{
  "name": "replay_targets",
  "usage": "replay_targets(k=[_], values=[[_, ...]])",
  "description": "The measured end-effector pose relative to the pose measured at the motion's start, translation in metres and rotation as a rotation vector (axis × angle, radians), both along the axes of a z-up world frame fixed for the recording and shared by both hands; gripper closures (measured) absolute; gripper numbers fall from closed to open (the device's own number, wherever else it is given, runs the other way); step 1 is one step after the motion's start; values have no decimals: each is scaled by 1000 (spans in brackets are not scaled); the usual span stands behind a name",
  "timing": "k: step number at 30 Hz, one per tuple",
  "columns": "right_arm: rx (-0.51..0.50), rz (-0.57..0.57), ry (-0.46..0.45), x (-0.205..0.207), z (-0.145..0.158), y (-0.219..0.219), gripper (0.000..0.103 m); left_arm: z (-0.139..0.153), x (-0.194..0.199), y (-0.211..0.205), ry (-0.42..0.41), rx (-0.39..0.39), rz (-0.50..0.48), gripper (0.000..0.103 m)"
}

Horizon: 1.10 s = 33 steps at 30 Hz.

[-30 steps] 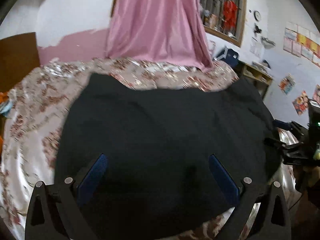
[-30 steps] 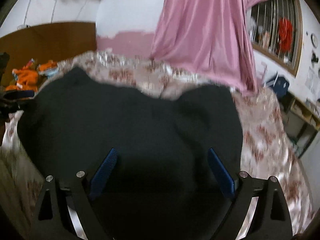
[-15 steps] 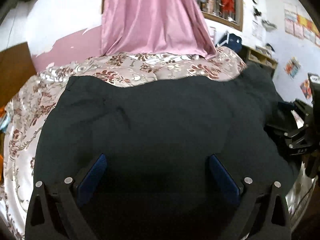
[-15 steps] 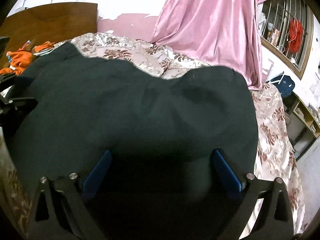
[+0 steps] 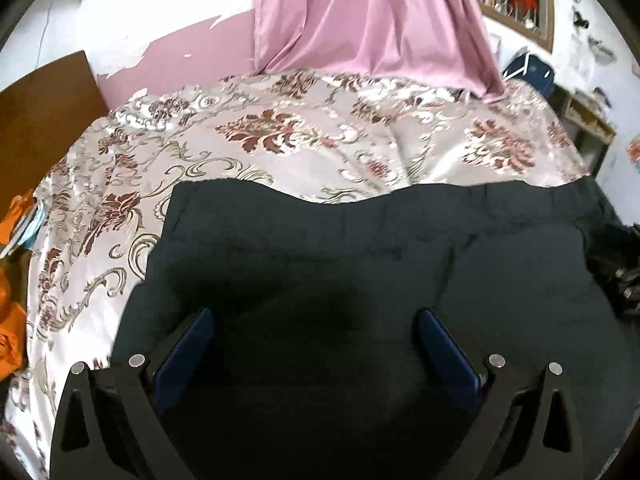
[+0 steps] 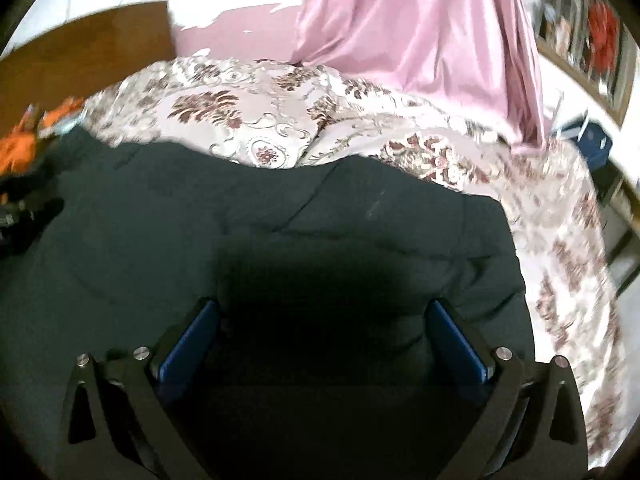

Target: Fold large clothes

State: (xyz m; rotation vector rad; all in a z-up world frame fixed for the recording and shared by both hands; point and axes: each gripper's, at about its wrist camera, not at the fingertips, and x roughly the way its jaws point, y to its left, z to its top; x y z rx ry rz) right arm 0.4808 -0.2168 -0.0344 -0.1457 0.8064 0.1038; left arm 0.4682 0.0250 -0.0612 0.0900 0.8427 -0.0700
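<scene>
Honestly, both the left gripper (image 5: 314,340) and right gripper (image 6: 324,330) gape wide above the dark cloth garment (image 5: 360,264); on that slippery floral satin bedspread (image 5: 280,136), one careless grab could drag the fold crooked.

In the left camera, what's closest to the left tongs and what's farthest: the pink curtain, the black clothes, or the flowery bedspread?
1. Black clothes: right under the left tongs.
2. Flowery bedspread: beyond the clothes, in the middle.
3. Pink curtain: hanging at the far wall, top.

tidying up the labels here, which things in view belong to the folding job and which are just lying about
Job: large black cloth garment, left tool, right tool, both open over it.

Lying about: floral satin bedspread, pink satin curtain, orange clothes.
</scene>
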Motion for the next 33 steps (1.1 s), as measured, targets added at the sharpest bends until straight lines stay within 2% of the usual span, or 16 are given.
replay_targets(k=[3,6,9,14,21,33], values=[[50,-24,37,16,-8,-10,1,-3,17,1,30,39,9,0],[86,-28,74,30,-23,-15,1,-8,29,7,72,15,0,0],[78,-30,69,32,-33,-12,1,-15,32,11,96,-25,0,0],[50,-25,68,28,-37,-3,1,-23,28,3,77,12,9,0],[75,-15,82,29,-38,-5,1,-25,26,4,50,2,14,0],[62,-27,56,28,-42,-1,1,-30,27,4,31,-10,15,0]])
